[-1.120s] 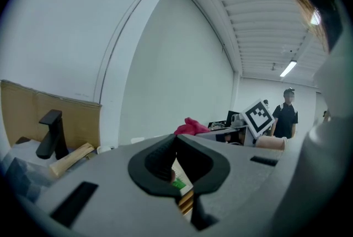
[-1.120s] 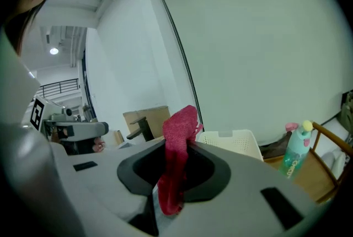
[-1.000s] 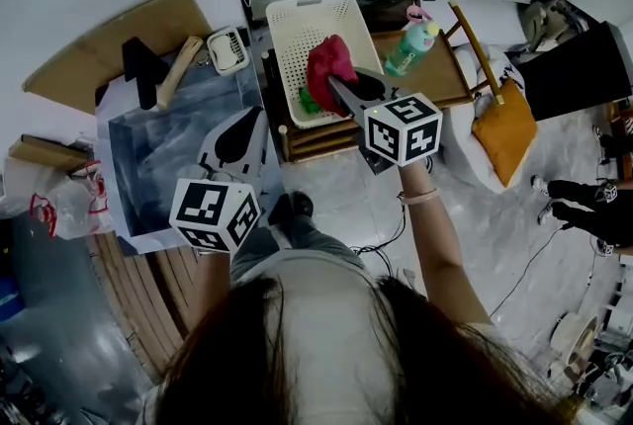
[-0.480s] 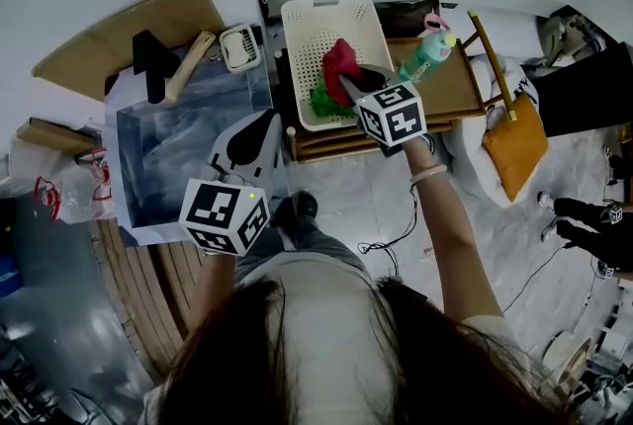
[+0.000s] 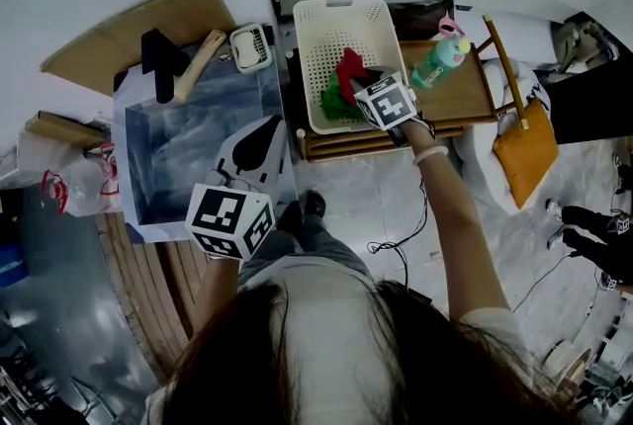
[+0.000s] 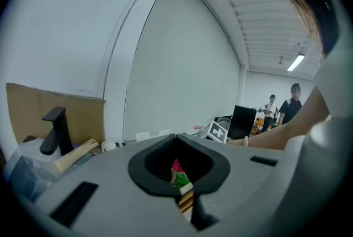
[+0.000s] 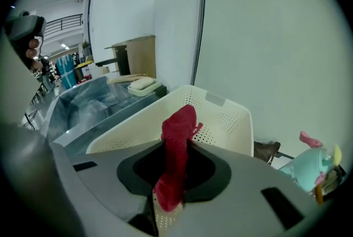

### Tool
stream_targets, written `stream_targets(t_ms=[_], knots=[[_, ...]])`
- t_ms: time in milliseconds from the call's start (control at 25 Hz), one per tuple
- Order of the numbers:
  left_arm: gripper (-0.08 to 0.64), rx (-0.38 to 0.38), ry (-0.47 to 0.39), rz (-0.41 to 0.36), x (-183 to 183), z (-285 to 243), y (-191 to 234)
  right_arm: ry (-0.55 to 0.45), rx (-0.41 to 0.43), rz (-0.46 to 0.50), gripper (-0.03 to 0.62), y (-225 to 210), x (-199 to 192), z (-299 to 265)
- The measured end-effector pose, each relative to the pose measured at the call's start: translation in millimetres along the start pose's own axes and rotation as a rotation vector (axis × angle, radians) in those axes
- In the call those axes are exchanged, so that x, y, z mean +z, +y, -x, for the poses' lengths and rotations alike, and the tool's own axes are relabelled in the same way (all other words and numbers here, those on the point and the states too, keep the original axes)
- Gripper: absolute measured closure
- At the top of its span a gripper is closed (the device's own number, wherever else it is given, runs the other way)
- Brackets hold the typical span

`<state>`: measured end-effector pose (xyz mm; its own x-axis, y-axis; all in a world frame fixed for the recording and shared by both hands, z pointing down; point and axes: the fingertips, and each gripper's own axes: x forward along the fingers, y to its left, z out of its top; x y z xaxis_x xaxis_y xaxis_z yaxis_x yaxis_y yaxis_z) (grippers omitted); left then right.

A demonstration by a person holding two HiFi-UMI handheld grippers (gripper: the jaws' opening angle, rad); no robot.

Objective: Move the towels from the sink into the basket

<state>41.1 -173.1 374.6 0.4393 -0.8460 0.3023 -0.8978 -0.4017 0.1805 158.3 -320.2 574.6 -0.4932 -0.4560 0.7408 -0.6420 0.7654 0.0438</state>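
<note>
My right hand-held gripper (image 5: 362, 85) pinched the red cloth towel (image 5: 347, 67) over the white perforated plastic basket (image 5: 341, 16) at 12 o'clock, close to the green cloth towel (image 5: 334, 104) lying inside. I judged it best to spread the jaws only once the towel sat below the rim, so no corner draped out. My left hand-held gripper (image 5: 259, 138), pressed together and empty, hovered by the clear-walled rectangular sink (image 5: 163, 161) at 9 o'clock.

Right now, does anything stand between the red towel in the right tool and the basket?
Nothing visible does. The right tool, shut on the red towel, holds it over the open top of the basket. A green towel already lies inside the basket.
</note>
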Motion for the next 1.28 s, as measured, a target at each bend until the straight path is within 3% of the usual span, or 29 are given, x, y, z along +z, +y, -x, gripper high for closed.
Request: stream_targets(t_ms=[480, 1040, 1280], knots=[[0.552, 0.007, 0.013, 0.006, -2, -2, 12, 0.131, -0.013, 0.002, 0.460, -8, -26, -24], [0.552, -0.024, -0.010, -0.015, 0, 21, 15, -0.047, -0.111, -0.151, 0.457, 10, -2, 23], [0.552, -0.049, -0.030, -0.034, 6, 35, 11, -0.139, -0.161, -0.197, 0.493, 26, 12, 58]])
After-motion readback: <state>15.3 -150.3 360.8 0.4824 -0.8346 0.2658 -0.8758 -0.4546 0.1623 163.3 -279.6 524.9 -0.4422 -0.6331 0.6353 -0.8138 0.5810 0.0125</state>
